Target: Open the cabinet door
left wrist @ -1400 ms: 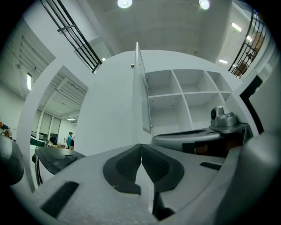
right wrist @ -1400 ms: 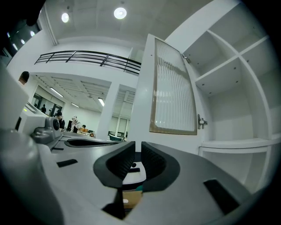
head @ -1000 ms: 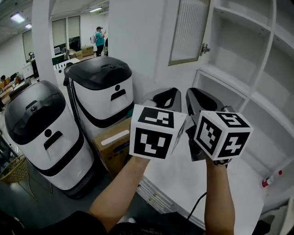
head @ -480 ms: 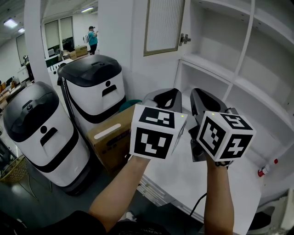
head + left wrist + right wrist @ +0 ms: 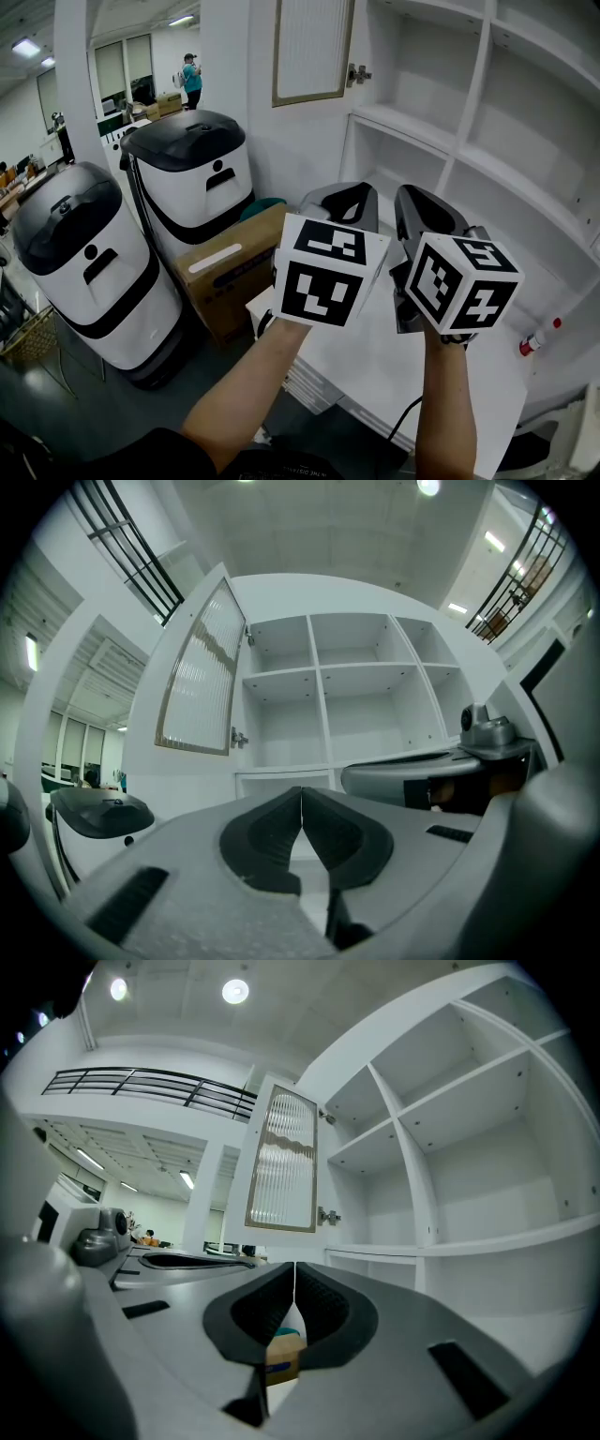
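The cabinet door [image 5: 314, 52], a framed ribbed-glass panel, stands swung open on its hinge [image 5: 356, 73] at the left end of the white shelving [image 5: 469, 122]. It also shows in the left gripper view as the door [image 5: 199, 672] and in the right gripper view as the door [image 5: 286, 1162]. My left gripper [image 5: 352, 202] and right gripper [image 5: 417, 211] are held side by side over the white counter, pointing level at the shelves and well short of the door. The left gripper [image 5: 302, 794] and the right gripper [image 5: 294, 1274] are both shut, with nothing between their pads.
Two white-and-black rounded machines [image 5: 192, 178] [image 5: 80, 262] stand on the floor at left, with a cardboard box [image 5: 230, 272] beside them. The white counter [image 5: 394, 366] runs under the grippers. A red-capped bottle [image 5: 536, 339] lies at right. A person [image 5: 191, 80] stands far back.
Both grippers have travelled level together with the head. The open door and shelves have slid left in the head view. The jaws stay shut.
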A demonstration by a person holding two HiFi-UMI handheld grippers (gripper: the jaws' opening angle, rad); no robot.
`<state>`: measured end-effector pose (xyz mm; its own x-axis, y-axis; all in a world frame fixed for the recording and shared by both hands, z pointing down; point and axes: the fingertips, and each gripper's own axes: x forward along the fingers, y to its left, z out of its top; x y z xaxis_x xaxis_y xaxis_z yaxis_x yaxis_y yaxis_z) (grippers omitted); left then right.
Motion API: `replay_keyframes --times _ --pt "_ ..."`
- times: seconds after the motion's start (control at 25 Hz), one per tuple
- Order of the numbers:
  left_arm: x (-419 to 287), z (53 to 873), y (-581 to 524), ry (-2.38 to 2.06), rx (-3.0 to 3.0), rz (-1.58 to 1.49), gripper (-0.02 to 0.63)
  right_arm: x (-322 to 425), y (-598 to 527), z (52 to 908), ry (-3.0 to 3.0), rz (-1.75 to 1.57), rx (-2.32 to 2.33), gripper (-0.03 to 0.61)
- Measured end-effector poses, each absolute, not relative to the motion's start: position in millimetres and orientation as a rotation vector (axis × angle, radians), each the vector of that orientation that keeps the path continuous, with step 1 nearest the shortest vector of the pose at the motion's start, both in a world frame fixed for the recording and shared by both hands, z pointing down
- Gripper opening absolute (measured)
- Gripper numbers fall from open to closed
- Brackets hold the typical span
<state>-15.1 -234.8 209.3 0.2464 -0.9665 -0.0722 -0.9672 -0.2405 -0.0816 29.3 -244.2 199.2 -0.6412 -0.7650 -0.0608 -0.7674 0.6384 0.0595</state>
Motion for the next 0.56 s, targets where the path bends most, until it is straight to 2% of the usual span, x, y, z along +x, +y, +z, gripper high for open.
replay_keyframes --times 0.56 --pt "6.9 209.5 -212.9 1.887 -2.372 -0.007 0.015 50.5 -222.9 202.3 2.827 0.106 -1.282 0.023"
